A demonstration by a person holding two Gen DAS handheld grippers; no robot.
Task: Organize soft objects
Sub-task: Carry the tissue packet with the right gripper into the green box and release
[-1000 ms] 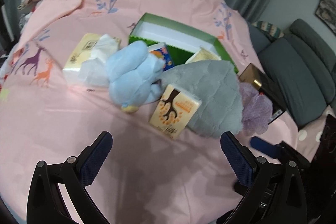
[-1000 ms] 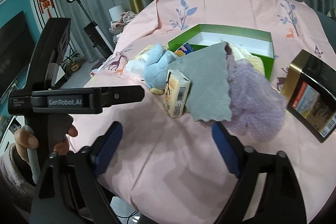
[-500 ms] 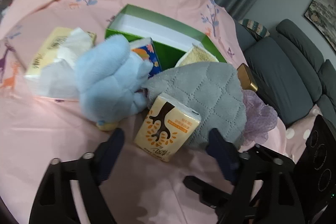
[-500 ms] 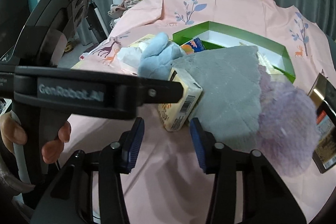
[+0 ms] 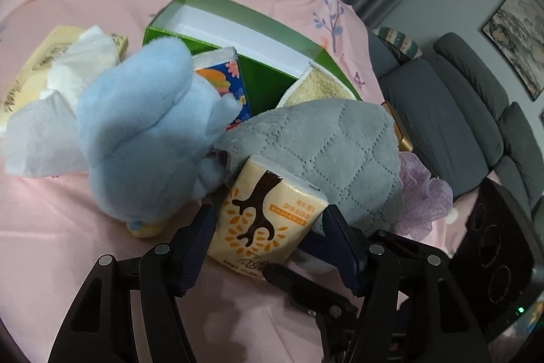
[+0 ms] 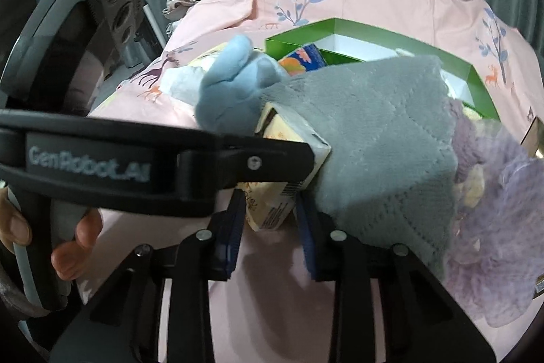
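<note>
In your left wrist view, going left to right: the loose white tissues [image 5: 51,111] at mid-left, the blue plush toy [image 5: 142,138] at centre-left, the green box [image 5: 258,50] above centre, then the grey quilted cloth [image 5: 333,145] and lilac fluffy item [image 5: 421,196] at right, all on the pink sheet [image 5: 68,220]. Your left gripper [image 5: 268,220] at lower centre is closing around the cream tissue pack [image 5: 265,216], which leans on the grey cloth; whether the pads press yet, you cannot tell. In your right wrist view, the right gripper [image 6: 270,223] at lower centre is closing on the same pack's lower end, not visibly clamping it.
</note>
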